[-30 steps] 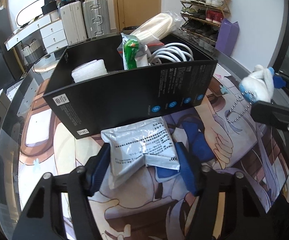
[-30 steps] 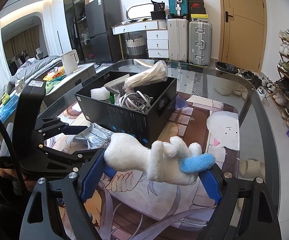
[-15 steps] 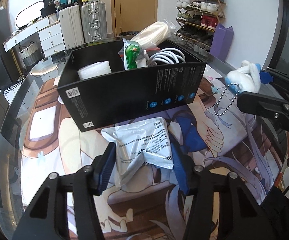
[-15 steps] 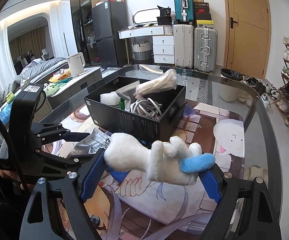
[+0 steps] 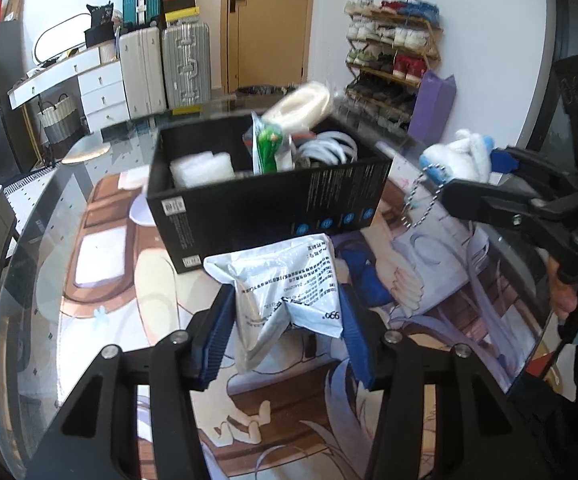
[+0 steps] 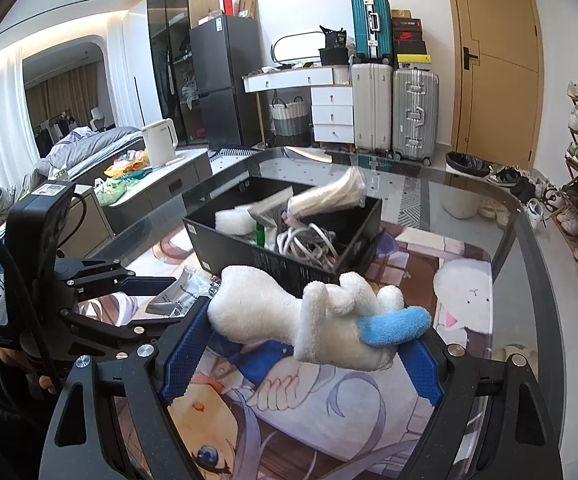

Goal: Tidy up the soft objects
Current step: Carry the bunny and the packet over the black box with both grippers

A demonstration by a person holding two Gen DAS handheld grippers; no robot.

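From the left wrist we look over a glass-topped table [image 5: 29, 248] covered with a printed cartoon mat [image 5: 137, 280], with silver and white suitcases [image 5: 185, 64], a wooden door and a shoe rack behind. A black open-topped cardboard box [image 5: 273, 208] stands on the mat, holding white foam, a green packet and coiled white cable. The left gripper [image 5: 285, 320] has a crumpled white plastic pouch with black print [image 5: 285, 280] between its blue pads [image 5: 217, 336]; its jaws are closing, and both pads press the pouch's sides. Compared with a second ago, we see the pouch more bunched and lifted off the mat, and the box sits further away and lower in view. At the right edge, the right gripper [image 5: 485, 160] carries the white plush toy with blue trim [image 5: 457, 156], its bead chain dangling.

From the right wrist we see the same table, with a dark fridge, a white kettle and a bed beyond. The right gripper [image 6: 305, 344] stands wide, clamped on the plush toy [image 6: 289, 312] lengthwise, held above the mat just in front of the box [image 6: 249, 248]; this grip looks unchanged from the earlier frames. To the left, the left gripper [image 6: 169, 292] holds the pouch [image 6: 177, 292] beside the box's near corner, and it now appears higher than before.
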